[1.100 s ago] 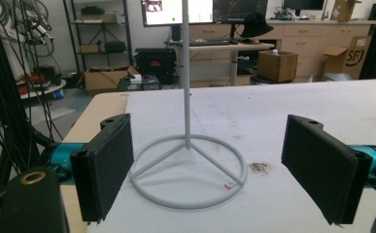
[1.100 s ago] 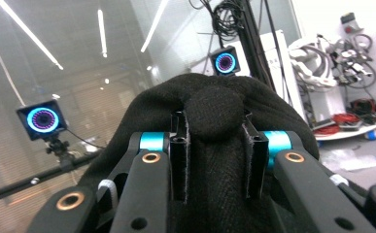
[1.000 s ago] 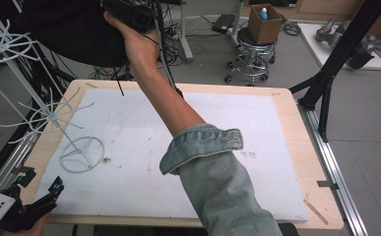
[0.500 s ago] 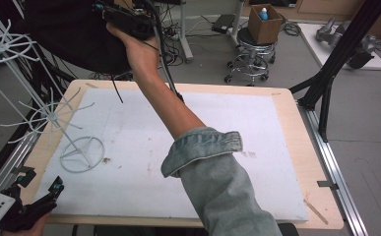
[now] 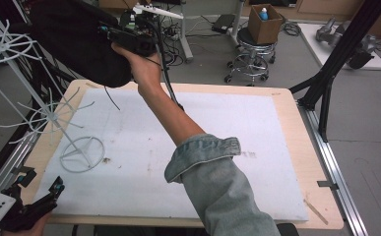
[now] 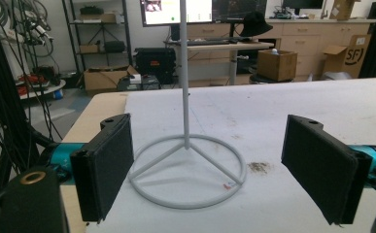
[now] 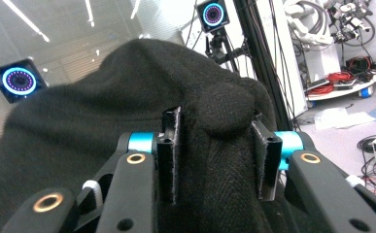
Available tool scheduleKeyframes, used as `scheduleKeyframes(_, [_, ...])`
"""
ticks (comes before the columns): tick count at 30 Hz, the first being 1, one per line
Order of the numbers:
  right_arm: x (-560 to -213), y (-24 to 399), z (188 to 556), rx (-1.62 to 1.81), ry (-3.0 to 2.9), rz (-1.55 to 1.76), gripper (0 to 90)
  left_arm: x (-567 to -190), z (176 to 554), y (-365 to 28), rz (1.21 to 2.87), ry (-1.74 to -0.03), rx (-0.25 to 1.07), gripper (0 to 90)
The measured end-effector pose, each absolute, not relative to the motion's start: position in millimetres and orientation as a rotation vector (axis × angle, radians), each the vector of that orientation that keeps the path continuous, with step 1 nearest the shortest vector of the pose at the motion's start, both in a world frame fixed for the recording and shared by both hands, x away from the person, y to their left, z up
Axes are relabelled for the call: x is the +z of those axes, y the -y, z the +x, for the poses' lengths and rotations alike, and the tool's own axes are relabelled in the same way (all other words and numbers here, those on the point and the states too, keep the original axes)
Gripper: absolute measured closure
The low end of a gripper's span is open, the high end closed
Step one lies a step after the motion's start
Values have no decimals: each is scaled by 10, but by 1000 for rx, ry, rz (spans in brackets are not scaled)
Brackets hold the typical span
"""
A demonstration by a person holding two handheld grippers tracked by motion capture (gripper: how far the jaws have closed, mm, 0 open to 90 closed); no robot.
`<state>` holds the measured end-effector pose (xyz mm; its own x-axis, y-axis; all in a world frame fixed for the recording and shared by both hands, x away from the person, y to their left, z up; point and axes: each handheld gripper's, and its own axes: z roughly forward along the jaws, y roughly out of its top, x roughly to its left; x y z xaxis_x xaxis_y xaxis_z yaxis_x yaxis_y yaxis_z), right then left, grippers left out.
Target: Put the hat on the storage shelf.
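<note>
The right gripper is raised above the far left corner of the table, and a fold of a black hat sits between its jaws. In the right gripper view the jaws stand narrow with the knit fabric bunched between the pads; they have just been opening slightly, and whether the pads still press on the cloth cannot be told for certain, though the hat appears to hang from them. The hat is held in the air next to the top of the white wire rack, which stands on the white mat near the left edge.

The left gripper rests low at the near left corner of the table. Its jaws stand wide with nothing between them, and in the left gripper view they frame the ring base of the rack without touching it.

Procedure for the step in hand, judged to be hanging the hat on the rack:

1. Bring the hat's opening over one upper arm of the rack before any release.
2. Lower gently, so that the fabric drapes over the arm and does not snag on neighbouring wires.
3. Steady the base with the left gripper if the rack rocks; it is light and probably tips easily.
4. Open the right jaws fully only once the arm carries the weight.
5. Withdraw upward and away from the wires.
</note>
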<state>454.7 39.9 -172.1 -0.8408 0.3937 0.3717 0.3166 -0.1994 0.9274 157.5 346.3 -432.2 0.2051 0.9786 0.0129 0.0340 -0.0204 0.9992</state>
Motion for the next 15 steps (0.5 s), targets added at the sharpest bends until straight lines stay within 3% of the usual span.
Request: scheduleKeyframes(15, [-1941,-447,4548,2184,-2005,837,566,-4323,1579,-3463,1340,-1075,1046,193])
